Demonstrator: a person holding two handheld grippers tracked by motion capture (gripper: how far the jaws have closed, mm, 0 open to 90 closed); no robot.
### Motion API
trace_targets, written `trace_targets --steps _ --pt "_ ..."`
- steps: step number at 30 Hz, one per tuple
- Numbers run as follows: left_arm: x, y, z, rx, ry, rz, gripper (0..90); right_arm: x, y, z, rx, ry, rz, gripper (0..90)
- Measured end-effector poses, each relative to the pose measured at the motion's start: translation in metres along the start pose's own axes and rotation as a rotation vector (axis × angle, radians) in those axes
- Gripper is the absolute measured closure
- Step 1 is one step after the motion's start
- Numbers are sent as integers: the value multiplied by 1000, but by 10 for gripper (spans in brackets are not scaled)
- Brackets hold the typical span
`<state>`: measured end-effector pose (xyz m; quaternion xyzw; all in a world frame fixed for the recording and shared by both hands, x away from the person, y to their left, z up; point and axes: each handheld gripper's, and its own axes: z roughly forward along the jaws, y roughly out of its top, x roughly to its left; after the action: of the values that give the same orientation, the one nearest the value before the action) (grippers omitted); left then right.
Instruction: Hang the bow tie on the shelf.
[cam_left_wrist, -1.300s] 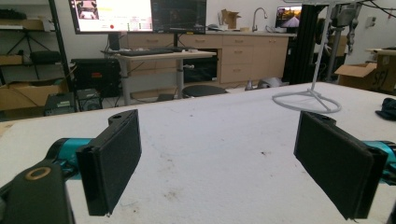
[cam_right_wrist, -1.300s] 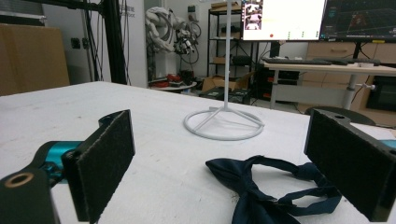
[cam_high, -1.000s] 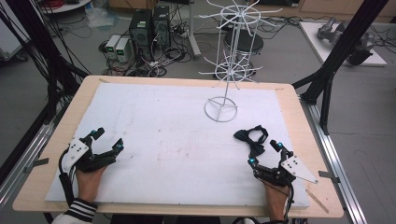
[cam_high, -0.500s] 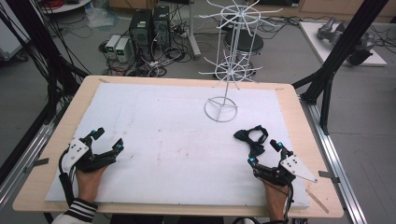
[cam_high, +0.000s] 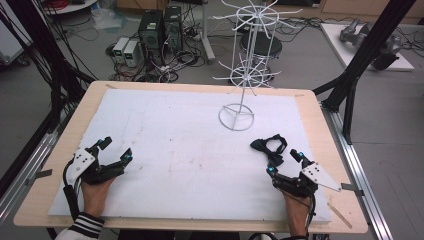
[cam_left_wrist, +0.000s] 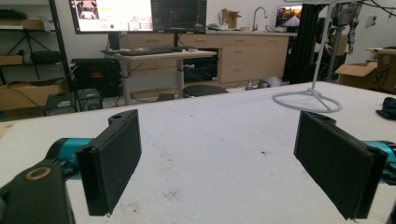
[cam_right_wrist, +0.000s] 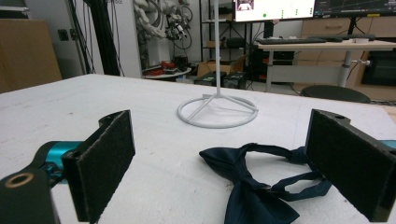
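Note:
A dark navy bow tie (cam_high: 269, 146) lies flat on the white table cover, right of centre; in the right gripper view the bow tie (cam_right_wrist: 254, 189) lies just ahead of the jaws, its strap looping toward the right jaw. My right gripper (cam_high: 284, 161) rests open on the table directly behind it, holding nothing. A white wire rack stand (cam_high: 237, 118) with hooked arms stands at the table's far middle, its ring base (cam_right_wrist: 217, 111) beyond the tie. My left gripper (cam_high: 116, 149) rests open at the front left, jaws wide apart with bare table between them (cam_left_wrist: 219, 163).
The white cover (cam_high: 175, 145) lies on a wooden tabletop (cam_high: 90, 100). Black frame posts (cam_high: 360, 60) flank the table. Computers and cables (cam_high: 160, 35) sit on the floor beyond the far edge. In the left gripper view the rack base (cam_left_wrist: 308, 100) is far right.

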<state>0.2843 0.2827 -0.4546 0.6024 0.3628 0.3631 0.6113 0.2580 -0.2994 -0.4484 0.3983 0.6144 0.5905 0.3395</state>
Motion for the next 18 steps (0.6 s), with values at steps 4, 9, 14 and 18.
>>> trace_targets --steps 4,9,14,18 --pt "0 0 0 0 0 0 153 0 5 0 12 -8 -16 76" --pt "0 0 0 1 1 1 153 0 11 1 39 -27 -29 76" --pt "0 0 0 1 1 1 153 -1 24 4 57 -25 -41 76" --pt "0 0 0 1 1 2 153 -3 29 6 74 -30 -30 76"
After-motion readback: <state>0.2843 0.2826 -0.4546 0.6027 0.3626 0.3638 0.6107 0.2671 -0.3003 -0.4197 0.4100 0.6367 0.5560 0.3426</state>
